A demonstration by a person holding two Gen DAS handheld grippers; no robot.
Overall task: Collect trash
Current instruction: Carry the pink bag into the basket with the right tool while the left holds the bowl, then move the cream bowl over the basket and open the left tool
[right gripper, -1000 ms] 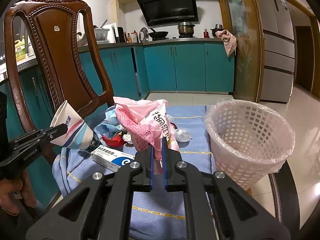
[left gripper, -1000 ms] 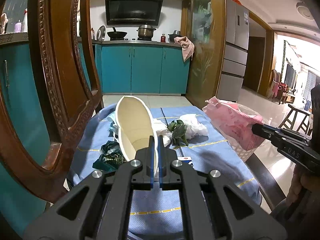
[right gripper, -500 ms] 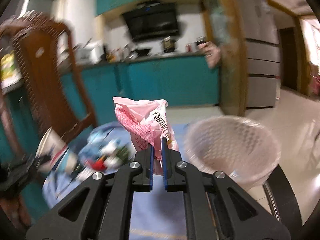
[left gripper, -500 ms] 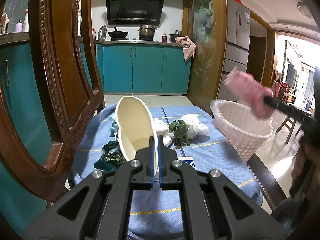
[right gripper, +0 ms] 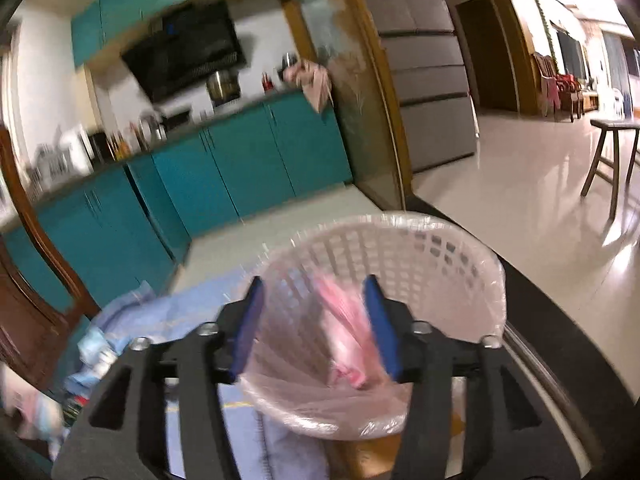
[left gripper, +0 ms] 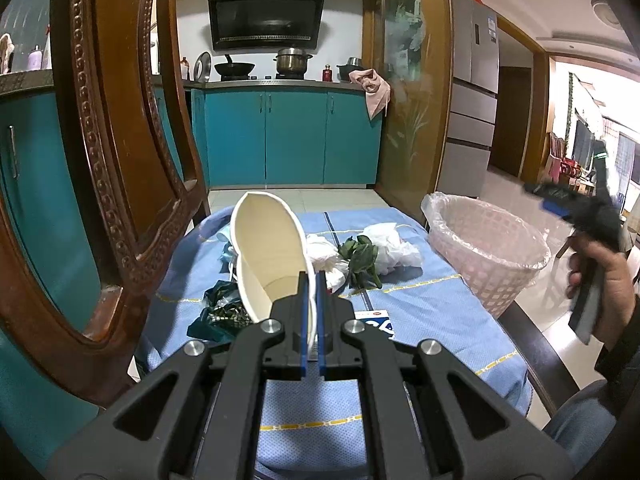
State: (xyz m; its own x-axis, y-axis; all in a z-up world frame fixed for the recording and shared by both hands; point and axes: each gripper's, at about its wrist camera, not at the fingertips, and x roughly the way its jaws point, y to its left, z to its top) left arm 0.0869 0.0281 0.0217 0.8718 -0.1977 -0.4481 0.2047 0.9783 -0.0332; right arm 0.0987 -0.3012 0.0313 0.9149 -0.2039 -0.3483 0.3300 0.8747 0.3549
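Observation:
My left gripper (left gripper: 312,276) is shut on the rim of a white paper cup (left gripper: 268,248), held tilted above the blue tablecloth (left gripper: 420,308). My right gripper (right gripper: 313,284) hangs over the lined pink basket (right gripper: 440,232) and its jaws are opening. A crumpled pink bag (right gripper: 348,332) is between them, blurred and free of the pads, dropping into the basket. In the left wrist view the basket (left gripper: 492,284) stands at the table's right edge, with the right gripper (left gripper: 560,200) held by a hand (left gripper: 600,272) beside it.
White tissue (left gripper: 394,244), green leaves (left gripper: 362,258), a dark green wrapper (left gripper: 220,308) and a blue-white box (left gripper: 376,322) lie on the cloth. A carved wooden chair (left gripper: 112,160) stands close on the left. Teal kitchen cabinets (left gripper: 292,140) are beyond.
My right gripper swung from the trash pile over to the basket, rolled, and its jaws parted, letting go of the pink bag. The left gripper and its cup stayed still.

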